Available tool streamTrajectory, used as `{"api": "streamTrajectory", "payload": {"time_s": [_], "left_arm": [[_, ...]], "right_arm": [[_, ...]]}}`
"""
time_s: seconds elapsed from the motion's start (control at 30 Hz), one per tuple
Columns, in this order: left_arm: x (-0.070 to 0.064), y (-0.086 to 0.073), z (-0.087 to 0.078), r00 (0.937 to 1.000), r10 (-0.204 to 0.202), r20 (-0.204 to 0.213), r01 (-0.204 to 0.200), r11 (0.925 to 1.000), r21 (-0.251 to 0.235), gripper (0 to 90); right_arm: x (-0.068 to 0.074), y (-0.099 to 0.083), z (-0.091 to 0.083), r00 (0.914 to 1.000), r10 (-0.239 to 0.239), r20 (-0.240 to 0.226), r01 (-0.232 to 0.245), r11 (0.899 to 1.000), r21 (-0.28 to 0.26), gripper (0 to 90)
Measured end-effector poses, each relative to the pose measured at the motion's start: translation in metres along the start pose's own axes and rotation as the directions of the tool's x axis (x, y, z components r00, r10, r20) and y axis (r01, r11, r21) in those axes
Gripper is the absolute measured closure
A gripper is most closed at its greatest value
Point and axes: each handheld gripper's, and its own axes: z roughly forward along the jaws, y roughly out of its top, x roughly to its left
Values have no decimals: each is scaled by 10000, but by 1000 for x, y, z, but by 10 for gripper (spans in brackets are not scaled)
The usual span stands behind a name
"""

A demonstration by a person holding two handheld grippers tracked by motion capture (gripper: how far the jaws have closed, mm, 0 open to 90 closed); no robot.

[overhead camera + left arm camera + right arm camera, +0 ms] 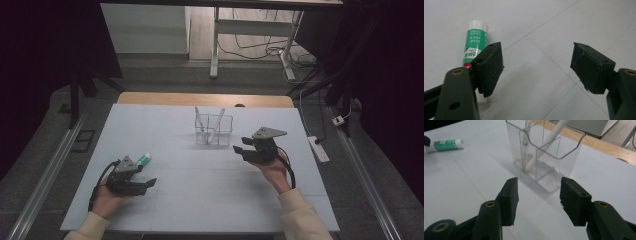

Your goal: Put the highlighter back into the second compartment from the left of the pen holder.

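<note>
A green and white glue stick point(143, 159) point(475, 42) point(446, 145) lies on the white table point(200, 195) at the left. My left gripper point(147, 179) point(537, 62) is open just in front of it, and the stick lies outside the jaws, beside the left one. A clear compartmented organizer point(214, 129) point(546, 157) stands at the centre back with two white pens point(216, 125) point(544, 143) leaning in it. My right gripper point(241, 145) point(539, 192) is open and empty, low to the right of the organizer and pointing at it.
The table's wooden far edge point(200, 99) shows behind the white surface. Beyond it stand metal desk legs point(215, 45) with cables on the floor. A white power strip point(318, 148) lies on the floor to the right.
</note>
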Motion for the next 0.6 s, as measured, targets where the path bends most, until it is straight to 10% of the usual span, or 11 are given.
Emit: {"api": "streamTrajectory", "payload": {"time_s": [0.6], "left_arm": [[0, 1, -2, 10000, -3, -44, 2, 10000, -96, 259]], "right_arm": [[0, -35, -29, 9998, -191, 34, 190, 9996, 218, 462]]}}
